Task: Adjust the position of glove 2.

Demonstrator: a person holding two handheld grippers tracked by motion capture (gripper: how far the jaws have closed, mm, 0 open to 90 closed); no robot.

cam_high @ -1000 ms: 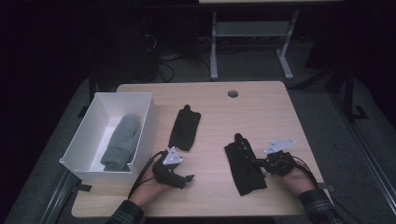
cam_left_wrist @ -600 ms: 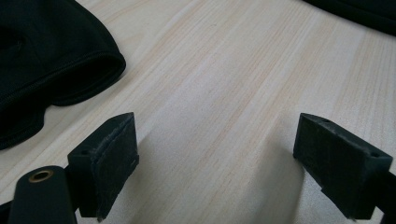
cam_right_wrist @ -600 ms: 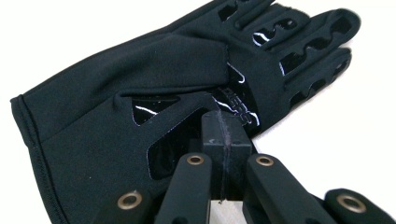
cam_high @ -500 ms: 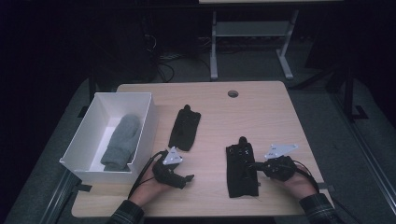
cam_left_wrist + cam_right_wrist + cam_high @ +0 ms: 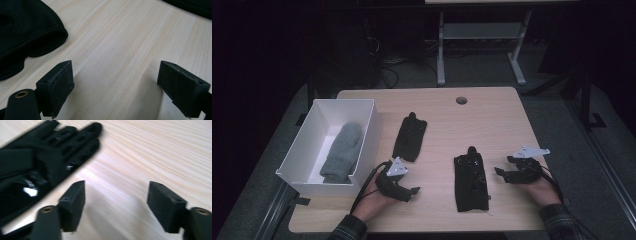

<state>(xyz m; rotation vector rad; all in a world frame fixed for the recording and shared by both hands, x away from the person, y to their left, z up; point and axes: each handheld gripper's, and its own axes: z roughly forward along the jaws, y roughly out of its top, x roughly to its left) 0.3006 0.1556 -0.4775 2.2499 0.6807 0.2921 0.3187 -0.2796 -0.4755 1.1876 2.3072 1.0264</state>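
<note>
White cardboard box point(image 5: 302, 150) sits at the far left of the pale wooden table point(image 5: 492, 120), open on top, with one grey knit mitten point(image 5: 341, 152) lying lengthwise inside it. Next over, the left gripper point(image 5: 409, 192) rests near the front edge, jaws spread wide with just bare wood between them. Just past it lies a black fabric glove point(image 5: 409, 137), fingers pointing away from the person and slightly right, cuff toward the gripper.

Then comes the second black glove with shiny patches point(image 5: 471, 179), lying flat near the front of the table, long axis running front to back, fingers pointing away from the person. Right beside it, not touching, is the right gripper point(image 5: 503, 172), its jaws have just been opening and nothing's between them, only tabletop. In the right gripper view that glove point(image 5: 42, 162) is off to the left of the jaws.

Small round cable hole point(image 5: 461, 100) sits near the table's far edge. Room behind is super dark, with a white desk frame point(image 5: 482, 50) and some cables on the floor.
</note>
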